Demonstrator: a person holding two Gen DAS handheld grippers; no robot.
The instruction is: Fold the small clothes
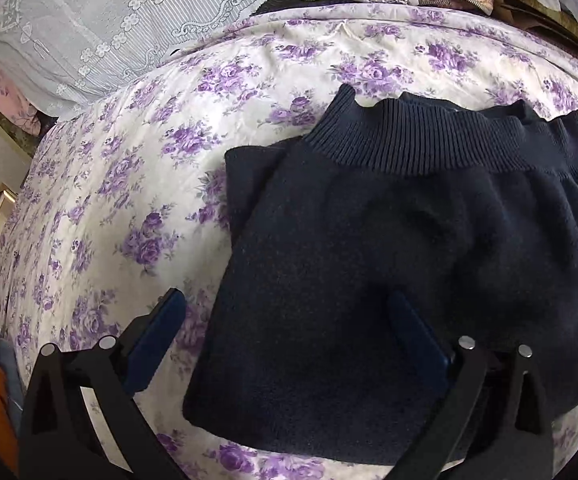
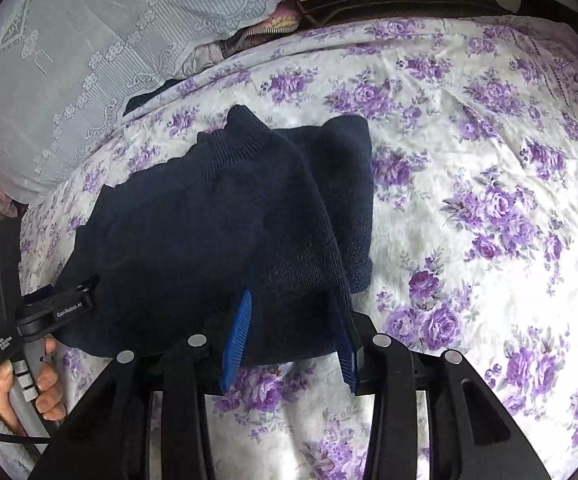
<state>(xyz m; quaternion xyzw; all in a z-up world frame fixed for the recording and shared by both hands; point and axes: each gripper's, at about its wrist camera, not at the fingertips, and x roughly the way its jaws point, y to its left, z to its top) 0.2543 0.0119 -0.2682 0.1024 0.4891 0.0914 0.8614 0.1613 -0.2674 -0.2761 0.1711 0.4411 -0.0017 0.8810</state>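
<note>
Across the floral bed sheet (image 1: 137, 184), your left gripper (image 1: 289, 340) is hovering with fingers spread astride the navy knit sweater (image 1: 369, 260) lying centre-right. At lower centre of the right wrist view, your right gripper (image 2: 289, 340) fingers are sitting loosely around its hem. Soft, limp, probably light: pinch doubled edges.

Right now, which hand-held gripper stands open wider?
The left hand-held gripper: its fingers straddle the edge of the navy sweater; those of the right hand-held gripper stand closer, cloth between them.
</note>
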